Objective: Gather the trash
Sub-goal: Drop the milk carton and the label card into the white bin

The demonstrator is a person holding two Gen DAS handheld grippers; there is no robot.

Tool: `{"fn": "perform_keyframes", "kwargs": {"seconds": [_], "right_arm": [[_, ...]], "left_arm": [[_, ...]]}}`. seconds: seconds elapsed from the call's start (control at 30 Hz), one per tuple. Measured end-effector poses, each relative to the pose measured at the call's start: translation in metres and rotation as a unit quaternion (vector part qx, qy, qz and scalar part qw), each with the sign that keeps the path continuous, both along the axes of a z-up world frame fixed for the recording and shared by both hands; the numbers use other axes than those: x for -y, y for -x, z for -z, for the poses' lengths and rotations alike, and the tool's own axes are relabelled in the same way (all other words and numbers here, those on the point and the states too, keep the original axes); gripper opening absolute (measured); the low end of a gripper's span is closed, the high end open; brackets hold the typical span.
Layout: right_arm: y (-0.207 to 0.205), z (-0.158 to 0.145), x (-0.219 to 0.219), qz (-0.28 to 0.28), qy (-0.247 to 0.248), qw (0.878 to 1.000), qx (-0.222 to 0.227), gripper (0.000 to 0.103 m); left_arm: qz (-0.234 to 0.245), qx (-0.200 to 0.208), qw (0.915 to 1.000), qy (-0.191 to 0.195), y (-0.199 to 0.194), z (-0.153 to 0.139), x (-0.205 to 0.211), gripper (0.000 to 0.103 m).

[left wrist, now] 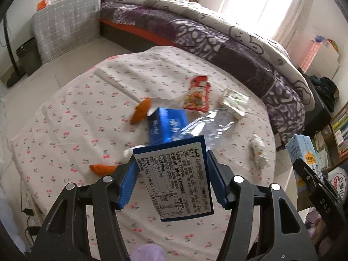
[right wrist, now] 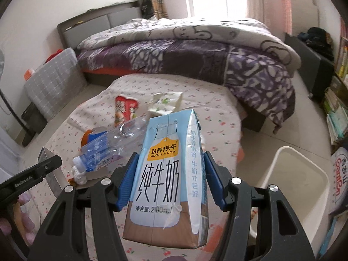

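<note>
My left gripper (left wrist: 171, 180) is shut on a blue cardboard box (left wrist: 177, 180) with a white printed label, held above the round table (left wrist: 65, 134). My right gripper (right wrist: 167, 180) is shut on a light-blue milk carton (right wrist: 165, 178), held above the table's right edge; the carton also shows in the left wrist view (left wrist: 304, 154). On the table lie a crushed clear plastic bottle (left wrist: 211, 124), a red snack packet (left wrist: 198, 93), a tissue pack (left wrist: 235, 102), orange peels (left wrist: 141, 111), a crumpled tissue (left wrist: 258, 152) and a white strip (left wrist: 115, 82).
A white bin (right wrist: 300, 187) stands on the floor right of the table. A bed with a purple quilt (right wrist: 195, 50) is behind the table. A grey checked box (left wrist: 65, 24) stands at the far left. Bookshelves (right wrist: 339, 100) line the right wall.
</note>
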State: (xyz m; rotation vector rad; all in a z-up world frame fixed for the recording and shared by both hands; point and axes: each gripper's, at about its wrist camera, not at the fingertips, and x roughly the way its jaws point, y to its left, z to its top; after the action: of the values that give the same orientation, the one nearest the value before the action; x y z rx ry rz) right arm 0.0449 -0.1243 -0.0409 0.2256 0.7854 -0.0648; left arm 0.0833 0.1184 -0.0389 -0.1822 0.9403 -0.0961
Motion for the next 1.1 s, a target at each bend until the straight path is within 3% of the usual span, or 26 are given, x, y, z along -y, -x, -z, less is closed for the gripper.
{"fn": "perform_keyframes", "kwargs": {"seconds": [0.7,0.83,0.9,0.97,1.1], "right_arm": [[0.059,0.001,0.136,0.151,-0.024,0.988,-0.008,0.059],[0.073,-0.002,0.153,0.178,-0.01,0.984,-0.007,0.06],[0.08,-0.003,0.164,0.193,-0.006,0.981,-0.005,0.064],[0.088,-0.006,0.175,0.215,-0.001,0.977,0.001,0.081],[0.103,-0.009,0.195,0.246,0.004,0.969,0.006,0.088]], "left_arm": [[0.104,0.005,0.9946,-0.001,0.004,0.005,0.116,0.057],[0.129,0.008,0.9916,0.003,0.009,0.003,0.146,0.057],[0.14,0.011,0.9901,0.004,0.012,0.002,0.159,0.057],[0.153,0.014,0.9881,0.005,0.016,0.001,0.175,0.057],[0.174,0.012,0.9846,0.008,0.022,0.002,0.201,0.057]]}}
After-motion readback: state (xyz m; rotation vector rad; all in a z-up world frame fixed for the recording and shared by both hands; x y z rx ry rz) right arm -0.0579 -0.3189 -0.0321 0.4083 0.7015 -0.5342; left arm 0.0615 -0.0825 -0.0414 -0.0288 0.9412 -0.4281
